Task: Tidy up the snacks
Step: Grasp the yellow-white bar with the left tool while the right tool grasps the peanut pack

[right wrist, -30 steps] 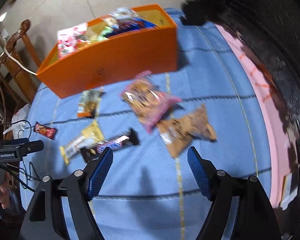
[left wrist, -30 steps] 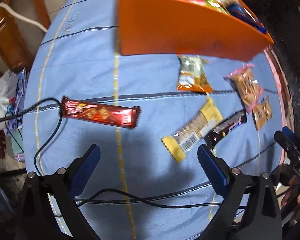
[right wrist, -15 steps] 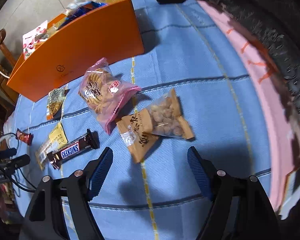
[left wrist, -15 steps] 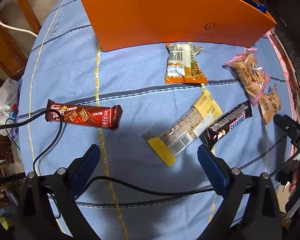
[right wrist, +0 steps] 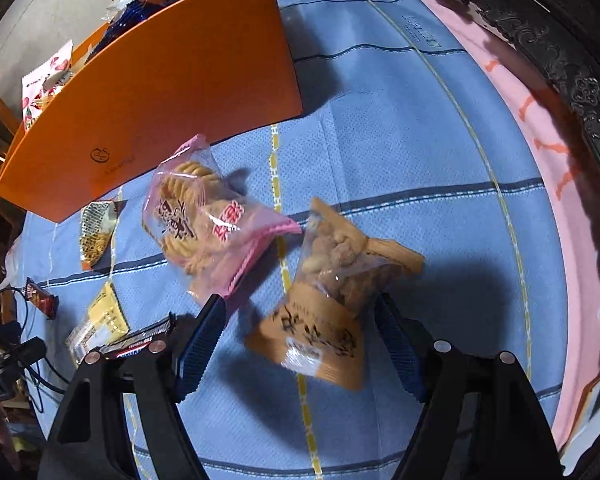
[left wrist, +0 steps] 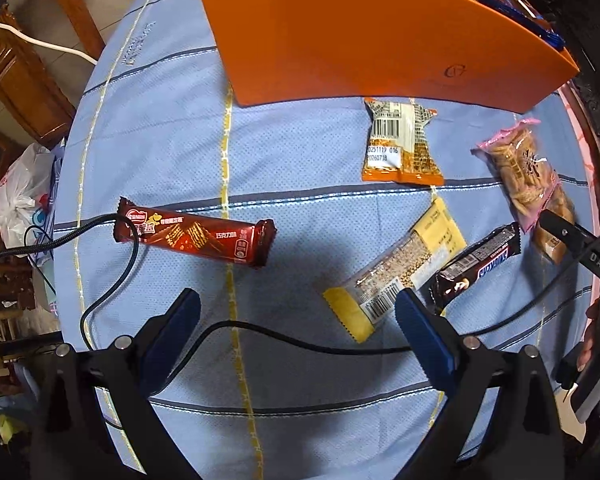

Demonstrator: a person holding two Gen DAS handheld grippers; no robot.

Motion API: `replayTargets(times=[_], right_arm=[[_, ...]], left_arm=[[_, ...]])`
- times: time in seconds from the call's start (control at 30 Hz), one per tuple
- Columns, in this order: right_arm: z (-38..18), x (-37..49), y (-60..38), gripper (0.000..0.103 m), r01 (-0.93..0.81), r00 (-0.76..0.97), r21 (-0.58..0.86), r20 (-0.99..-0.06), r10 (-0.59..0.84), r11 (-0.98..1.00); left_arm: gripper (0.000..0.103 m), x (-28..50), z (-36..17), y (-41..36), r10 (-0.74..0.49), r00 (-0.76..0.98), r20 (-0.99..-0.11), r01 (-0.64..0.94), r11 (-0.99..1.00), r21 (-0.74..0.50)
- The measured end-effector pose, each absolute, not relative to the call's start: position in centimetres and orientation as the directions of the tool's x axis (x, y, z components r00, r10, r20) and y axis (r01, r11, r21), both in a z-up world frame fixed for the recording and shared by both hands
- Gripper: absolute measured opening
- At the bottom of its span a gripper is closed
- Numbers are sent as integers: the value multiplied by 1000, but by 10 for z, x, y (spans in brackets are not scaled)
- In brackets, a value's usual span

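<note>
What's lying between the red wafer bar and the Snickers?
The yellow-ended bar, beside the Snickers; bare cloth toward the red wafer bar. Left wrist view.

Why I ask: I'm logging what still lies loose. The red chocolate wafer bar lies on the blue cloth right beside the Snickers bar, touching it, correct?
Not quite. The red chocolate wafer bar does lie on the blue cloth, but well apart from the Snickers bar; the yellow-ended bar is what touches the Snickers. The left wrist view shows this.

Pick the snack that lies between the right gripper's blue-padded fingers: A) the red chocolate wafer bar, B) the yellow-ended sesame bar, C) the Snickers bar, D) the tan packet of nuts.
D: in the right wrist view the tan packet of nuts lies between the closing jaws of the right gripper, whose pads do not yet press on it.
</note>
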State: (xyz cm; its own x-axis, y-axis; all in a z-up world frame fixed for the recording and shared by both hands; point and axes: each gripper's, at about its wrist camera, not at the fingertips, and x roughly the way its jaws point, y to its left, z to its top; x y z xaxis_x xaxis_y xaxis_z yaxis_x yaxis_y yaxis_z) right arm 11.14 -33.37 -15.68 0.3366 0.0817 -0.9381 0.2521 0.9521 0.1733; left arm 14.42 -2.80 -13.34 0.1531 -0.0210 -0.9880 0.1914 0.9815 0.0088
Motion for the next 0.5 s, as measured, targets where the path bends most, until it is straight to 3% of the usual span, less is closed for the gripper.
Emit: replayTargets(times=[0.03, 0.07, 0.33, 0.5], right_arm=[[-157, 113, -333, 63, 249, 335, 171, -939, 80, 953], [-157, 114, -332, 41, 233, 340, 183, -936, 97, 955], [-156, 105, -323, 32, 182, 302, 186, -945, 125, 965], [-144, 78, -305, 32, 142, 325, 243, -927, 186, 960]], left_arm=[[96, 144, -135, -31, -20, 151, -988, 188, 982, 9], [96, 142, -136, -28, -21, 148, -989, 185, 983, 7], [96, 135, -139, -31, -35, 137, -990, 200, 980, -7], [96, 138, -143, -34, -54, 142, -988, 220, 975, -21]])
